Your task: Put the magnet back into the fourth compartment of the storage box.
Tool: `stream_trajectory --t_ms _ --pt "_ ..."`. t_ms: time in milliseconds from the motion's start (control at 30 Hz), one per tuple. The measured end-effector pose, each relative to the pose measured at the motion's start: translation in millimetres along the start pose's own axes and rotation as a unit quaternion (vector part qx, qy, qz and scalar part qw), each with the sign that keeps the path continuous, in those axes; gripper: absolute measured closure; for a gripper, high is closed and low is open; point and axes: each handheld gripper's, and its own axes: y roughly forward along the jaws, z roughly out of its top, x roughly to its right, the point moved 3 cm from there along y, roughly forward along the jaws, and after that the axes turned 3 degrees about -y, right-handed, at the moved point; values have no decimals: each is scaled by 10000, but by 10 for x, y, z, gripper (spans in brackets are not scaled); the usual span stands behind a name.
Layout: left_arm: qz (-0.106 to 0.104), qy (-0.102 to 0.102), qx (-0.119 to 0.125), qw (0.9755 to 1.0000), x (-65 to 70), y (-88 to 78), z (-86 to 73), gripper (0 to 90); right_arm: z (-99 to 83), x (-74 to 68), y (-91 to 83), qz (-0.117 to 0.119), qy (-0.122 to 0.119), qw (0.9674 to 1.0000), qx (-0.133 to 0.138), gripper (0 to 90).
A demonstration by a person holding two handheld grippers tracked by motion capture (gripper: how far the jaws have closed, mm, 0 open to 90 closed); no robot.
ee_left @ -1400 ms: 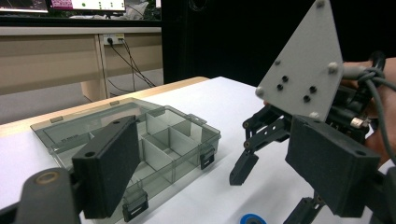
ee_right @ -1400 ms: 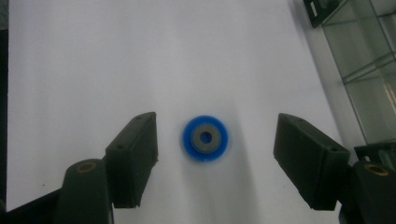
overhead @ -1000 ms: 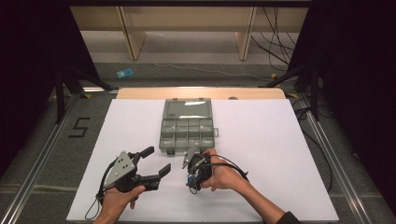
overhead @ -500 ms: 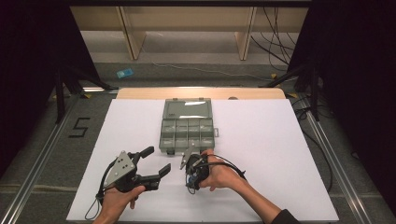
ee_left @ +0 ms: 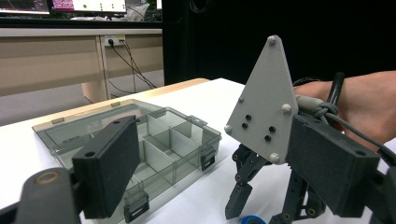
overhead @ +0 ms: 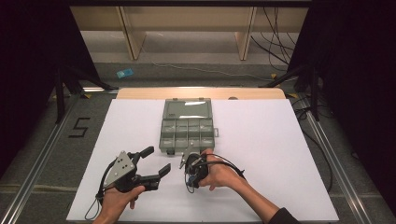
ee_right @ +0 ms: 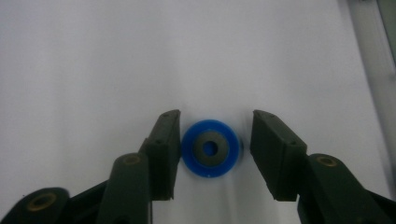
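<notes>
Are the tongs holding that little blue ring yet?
Not yet. The right tongs have just been closing around the blue ring, one pad beside its edge, the other still apart. The left tongs hold nothing.

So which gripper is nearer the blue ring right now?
Right. The right gripper points down with the blue ring between its jaws, which have just been closing. The left gripper sits off to the side, open.

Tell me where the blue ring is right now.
In the right gripper view the blue ring lies flat on the white table between the right gripper's jaws, which have just been closing: one jaw touches it or nearly does, the other stands clear.
</notes>
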Motion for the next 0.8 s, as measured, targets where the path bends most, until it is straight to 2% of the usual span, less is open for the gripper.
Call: stream_trajectory --t_ms 200,400,667,800 --pt "4 -3 0 10000 1 0 0 168 5 -1 -7 -19 -43 10000 -65 620" --pt "0 -10 2 10000 3 0 0 168 7 -7 -9 -5 -7 10000 -74 628" --pt "3 -13 4 10000 4 -1 1 168 29 40 -85 -153 -50 9998 83 629" --pt "1 -8 0 10000 4 0 0 168 36 76 -147 -220 7 9995 224 629"
